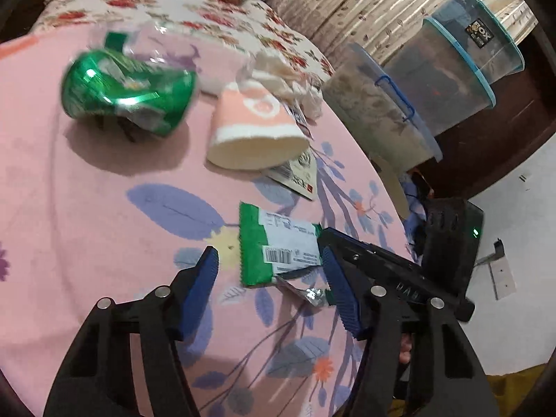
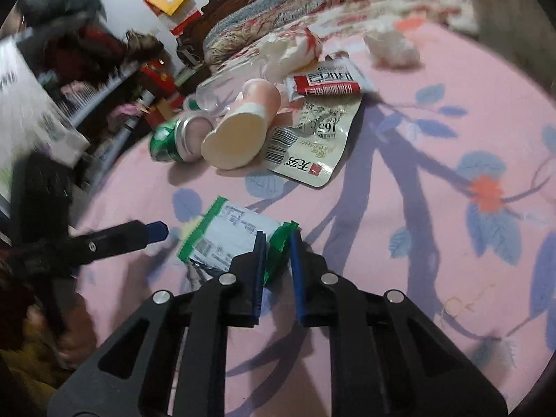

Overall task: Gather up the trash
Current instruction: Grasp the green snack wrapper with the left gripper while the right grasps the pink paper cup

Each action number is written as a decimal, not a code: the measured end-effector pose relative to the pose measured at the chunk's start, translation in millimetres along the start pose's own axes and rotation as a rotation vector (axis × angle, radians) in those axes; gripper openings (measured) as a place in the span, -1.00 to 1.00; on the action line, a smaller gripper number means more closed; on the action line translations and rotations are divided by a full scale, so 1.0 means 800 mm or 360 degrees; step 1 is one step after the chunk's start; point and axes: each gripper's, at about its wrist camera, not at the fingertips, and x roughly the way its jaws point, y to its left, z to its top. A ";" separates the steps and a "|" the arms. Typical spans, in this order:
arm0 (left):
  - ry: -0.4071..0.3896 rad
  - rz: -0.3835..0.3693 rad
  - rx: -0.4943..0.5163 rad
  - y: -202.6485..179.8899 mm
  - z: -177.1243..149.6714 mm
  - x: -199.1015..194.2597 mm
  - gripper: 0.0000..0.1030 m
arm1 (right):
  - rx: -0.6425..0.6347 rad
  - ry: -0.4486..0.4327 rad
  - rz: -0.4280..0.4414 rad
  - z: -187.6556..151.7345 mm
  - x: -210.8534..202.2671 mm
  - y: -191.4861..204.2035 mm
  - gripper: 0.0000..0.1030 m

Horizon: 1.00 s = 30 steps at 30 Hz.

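Observation:
A green and white snack wrapper [image 1: 274, 243] lies on the pink flowered bedspread [image 1: 104, 208]. My right gripper [image 2: 278, 243] is shut on the wrapper's [image 2: 229, 236] green end. It shows in the left wrist view as a black arm [image 1: 375, 260] at the wrapper's right edge. My left gripper [image 1: 271, 260] is open with the wrapper between its blue pads [image 1: 205, 278], and shows in the right wrist view [image 2: 139, 232] at the left. Farther off lie a crushed green can [image 1: 128, 90], a pink and white cup [image 1: 253, 128] on its side, a white pouch [image 2: 312, 139], a red and white packet [image 2: 330, 80] and crumpled tissue [image 2: 392, 48].
Clear storage boxes with blue lids [image 1: 434, 80] stand past the bed's right edge. A folded floral quilt [image 1: 173, 3] lies at the far end. In the right wrist view, cluttered shelves and boxes [image 2: 69, 80] stand beyond the bed's left edge.

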 end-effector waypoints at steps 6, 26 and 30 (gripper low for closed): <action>0.0052 -0.0126 -0.0105 0.008 -0.003 0.020 0.19 | -0.0025 -0.0026 -0.0071 -0.005 0.000 0.005 -0.74; -0.0039 -0.0262 -0.0323 0.029 0.000 -0.011 -0.95 | 0.0159 0.0062 0.0358 0.009 0.024 0.019 -0.69; -0.0126 -0.0276 -0.0327 0.040 0.000 -0.040 -0.95 | 0.0347 -0.0001 0.0432 0.049 0.022 -0.009 -0.69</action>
